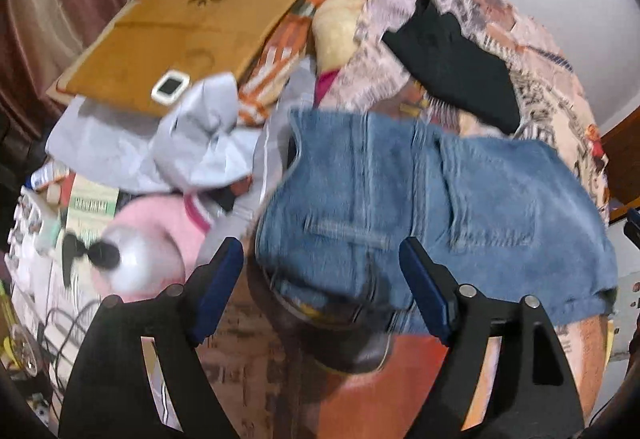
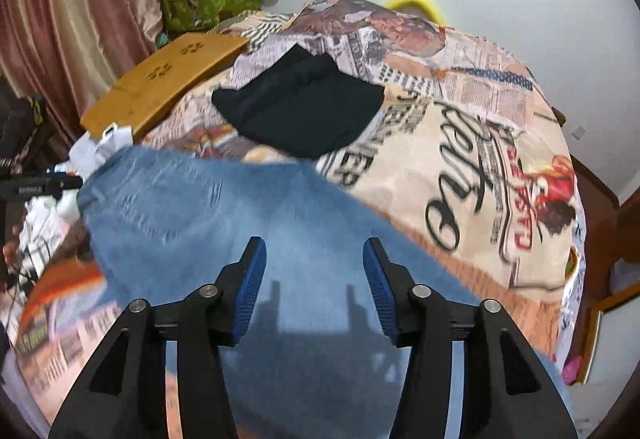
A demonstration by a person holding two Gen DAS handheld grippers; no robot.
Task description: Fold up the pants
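Through my left wrist camera, my left gripper hangs over the bed with its jaws spread wide and nothing between the blue pads; the pants, blue denim, lie just past my fingertips on the printed bedspread. They are folded into a broad, short block whose long axis runs across the picture from left to right, with a back pocket facing up on the right half and the waistband end, I think, nearest me at the lower left, though the blur makes that hard to settle. Something dark and rounded shows under that near edge; I cannot tell what it is. Beyond the denim lies a folded black garment, apart from it, and to the left sit a wooden board, a crumpled pale cloth and a pink plush toy. Through my right wrist camera, my right gripper has its jaws moderately parted and holds nothing; the pants spread beneath and ahead of them, stretching from the upper left down toward the lower right of the picture, pocket at the far left end. My fingers' shadow falls on the denim. The black garment rests farther up the bedspread, clear of the pants, and the wooden board lies at the bed's left edge.
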